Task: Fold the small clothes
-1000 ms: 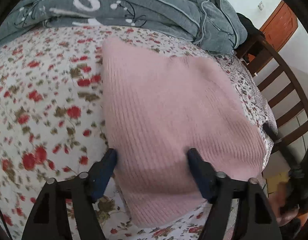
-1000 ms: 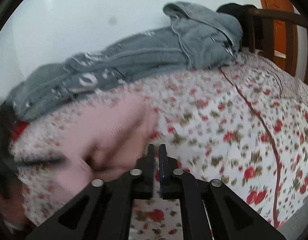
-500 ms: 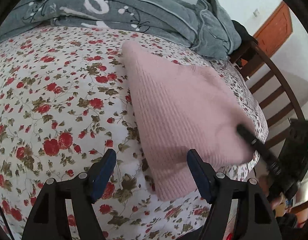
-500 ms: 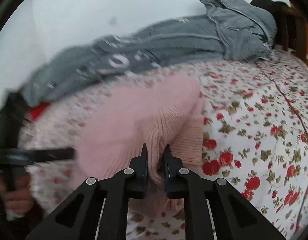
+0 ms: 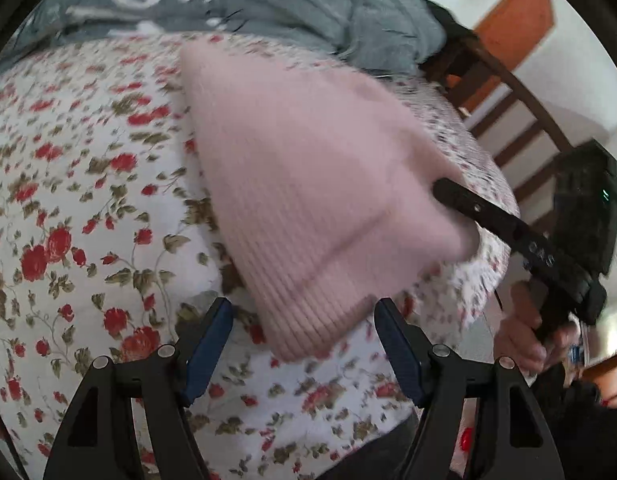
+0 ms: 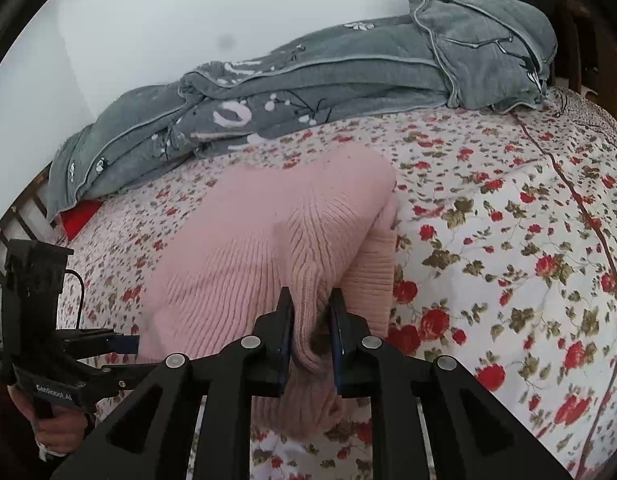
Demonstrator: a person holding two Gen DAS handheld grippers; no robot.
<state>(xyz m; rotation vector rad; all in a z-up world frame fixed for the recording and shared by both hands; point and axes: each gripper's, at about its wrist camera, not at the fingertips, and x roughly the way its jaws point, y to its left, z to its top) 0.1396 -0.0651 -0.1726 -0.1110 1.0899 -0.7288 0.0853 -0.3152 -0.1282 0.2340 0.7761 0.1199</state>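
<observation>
Two grippers: both mine, one in each hand, working over the bed [image 6: 508, 208] with its flowered sheet.
Garment: pink knit sweater [image 5: 308, 168], lying on the sheet toward the near left part of the bed, already doubled over itself, ribbed hem at the near edge.
Right gripper [image 6: 310, 320]: jaws pinched on a bunched ridge of the pink knit; a second ago they were shut on nothing over bare sheet, then closed on the cloth, and have just eased open a little with the fabric still between them.
Left gripper [image 5: 304, 344]: jaws standing wide apart, holding nothing, hovering just near the sweater's hem; the sweater sat between them a second ago and now lies just beyond the tips.
What changed: the grip passed to my right side, and the near right edge of the sweater is lifted into a fold while the rest lies flat.
Meaning for the task: I judge the next fold is starting, the raised edge ready to be carried across.
Risk: thick knit may slip from a narrow pinch.
Background: grey quilt [image 6: 308, 80] heaped along the far side, against the wall; dark wooden bed frame [image 5: 520, 92] at the far right in the left view.
</observation>
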